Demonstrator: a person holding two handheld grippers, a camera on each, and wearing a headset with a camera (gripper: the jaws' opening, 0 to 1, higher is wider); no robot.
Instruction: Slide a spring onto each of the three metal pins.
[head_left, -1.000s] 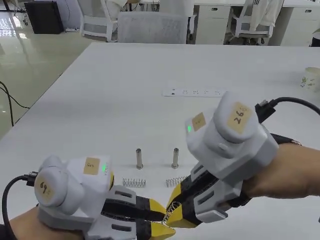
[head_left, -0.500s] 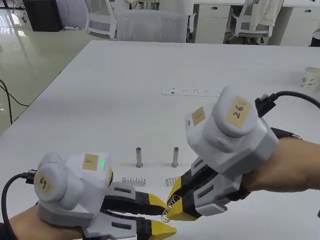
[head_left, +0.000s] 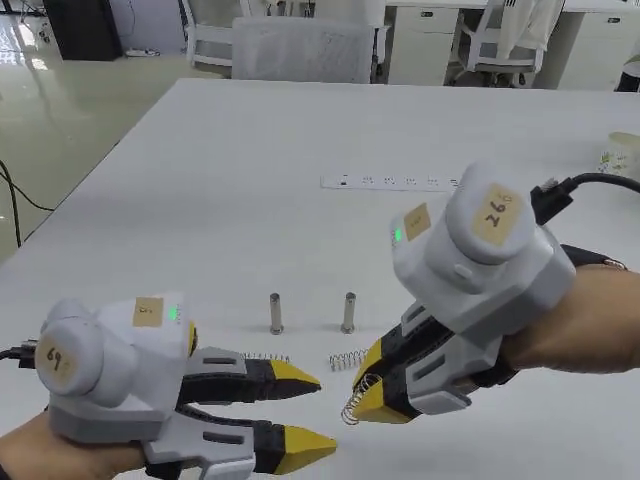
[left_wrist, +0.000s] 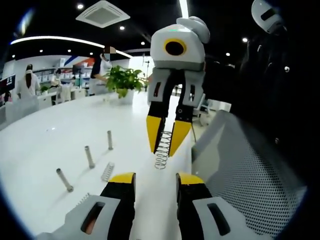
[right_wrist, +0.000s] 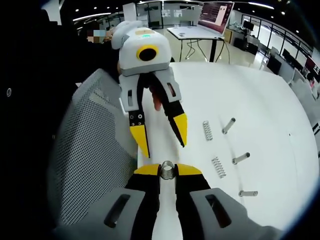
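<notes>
right gripper (head_left: 366, 388): white body, black jaws with yellow tips, pressed together on one end of a thin silver wire coil spring (head_left: 352, 404). the rest of the coil sticks out past the tips.
spring axis: runs on along the jaws. from the right gripper view the coil spring (right_wrist: 168, 170) is seen end-on between the tips. in the head view it slants down toward the white tabletop (head_left: 250, 180), not upright.
left gripper (head_left: 303, 410): same build, jaws spread, nothing between them. it hovers low, close by the right gripper's tips but not touching the spring.
pins: short grey metal pins, upright in a row, all bare. left pin (head_left: 276, 312) and middle pin (head_left: 348, 312) stand in the head view. the third pin (left_wrist: 109, 140) is at the far end of the row in the left gripper view.
loose springs: two lie flat in front of the pins, one spring (head_left: 347, 360) near the middle pin and the other spring (head_left: 262, 357) partly behind the left gripper's upper jaw.
key relation: the middle pin stands just beyond the right gripper's tips and slightly left. the right gripper is the nearer one.
next move, judged: tip the spring axis upright and bring its free end over a pin top.
risk, judged: the springy free end could skid off the pin head.
</notes>
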